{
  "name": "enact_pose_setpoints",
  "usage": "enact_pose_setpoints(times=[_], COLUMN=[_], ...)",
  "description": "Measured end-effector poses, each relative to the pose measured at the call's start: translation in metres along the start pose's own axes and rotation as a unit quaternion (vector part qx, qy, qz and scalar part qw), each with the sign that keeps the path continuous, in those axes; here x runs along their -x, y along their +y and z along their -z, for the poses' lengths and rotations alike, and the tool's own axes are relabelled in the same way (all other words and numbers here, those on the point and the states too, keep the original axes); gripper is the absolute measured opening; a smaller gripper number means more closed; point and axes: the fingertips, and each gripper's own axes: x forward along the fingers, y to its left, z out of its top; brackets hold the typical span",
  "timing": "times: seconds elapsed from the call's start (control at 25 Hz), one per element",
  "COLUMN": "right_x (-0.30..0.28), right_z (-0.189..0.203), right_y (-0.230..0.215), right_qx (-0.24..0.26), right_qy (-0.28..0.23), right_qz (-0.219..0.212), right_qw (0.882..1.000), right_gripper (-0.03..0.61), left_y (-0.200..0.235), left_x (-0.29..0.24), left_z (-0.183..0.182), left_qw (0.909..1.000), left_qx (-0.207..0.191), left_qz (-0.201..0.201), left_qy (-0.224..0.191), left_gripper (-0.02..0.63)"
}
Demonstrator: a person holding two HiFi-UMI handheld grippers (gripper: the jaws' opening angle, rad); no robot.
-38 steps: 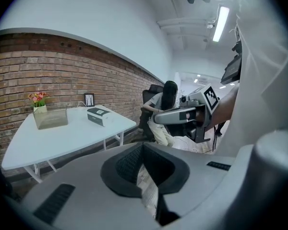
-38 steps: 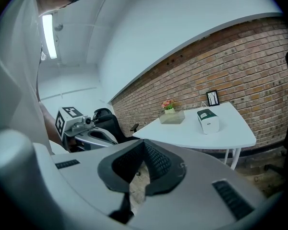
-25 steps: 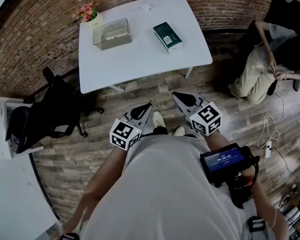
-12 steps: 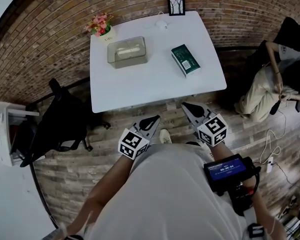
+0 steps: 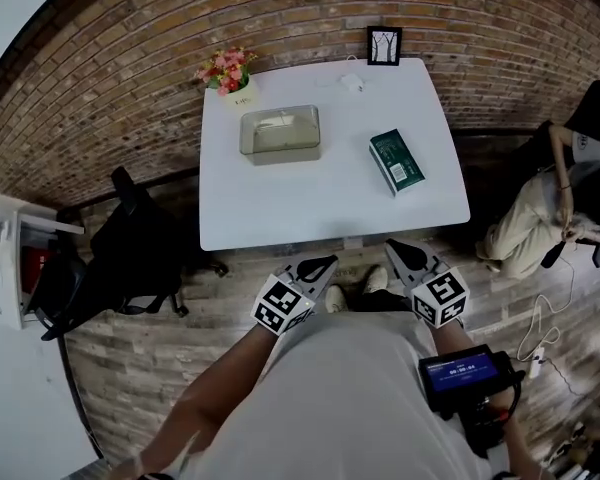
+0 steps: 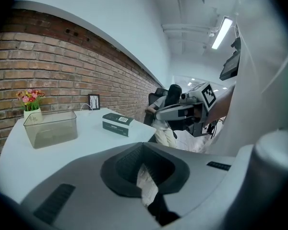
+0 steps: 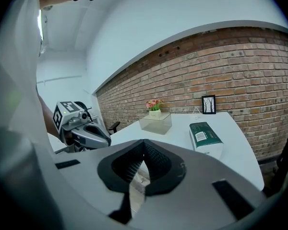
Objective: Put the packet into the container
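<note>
The left tool has its jaws pressed together with nothing between them; its own view shows only a sliver of floor through the slit behind the pads. The right tool is likewise closed and empty, its pads meeting at the tip. Both are held low in front of the person's torso, side by side and apart, over the wooden floor and short of the near edge of the white surface, with the person's shoes just behind and between them. Straight ahead of the right tool, the dark green packet lies flat on the surface (it has a white barcode label on the end facing the tools), well apart from both tools and outside the container. Ahead of the left tool and a little to its left stands the clear rectangular container, upright, to the left of the packet with bare surface between them. Beyond the container, at the far left corner, sits a small pot of pink flowers; beyond the packet a small black picture frame stands against the brick wall. A black office chair stands far to the left of the left tool, and another person sits far to the right of the right tool.
</note>
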Motion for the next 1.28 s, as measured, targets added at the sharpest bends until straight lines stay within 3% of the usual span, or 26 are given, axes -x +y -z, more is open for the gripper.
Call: enact_pose_setpoints(times=[0.6, 0.92, 1.28], right_x=[-0.025, -0.036, -0.039], right_z=[-0.018, -0.027, -0.026], right_y=[-0.075, -0.143, -0.160], right_qx=[-0.015, -0.041, -0.054], right_qy=[-0.008, -0.004, -0.017], right_qz=[-0.010, -0.022, -0.017], right_qw=[1.000, 0.999, 0.998], right_gripper=[0.009, 0.009, 0.009], left_y=[0.029, 0.047, 0.061], left_x=[-0.064, -0.120, -0.138], left_z=[-0.040, -0.070, -0.081], left_qw=[0.9985, 0.9944, 0.9855], left_qx=[-0.046, -0.084, -0.149], left_qz=[0.025, 0.029, 0.031], left_qy=[0.015, 0.057, 0.075], left_gripper=[0.011, 0.011, 0.011])
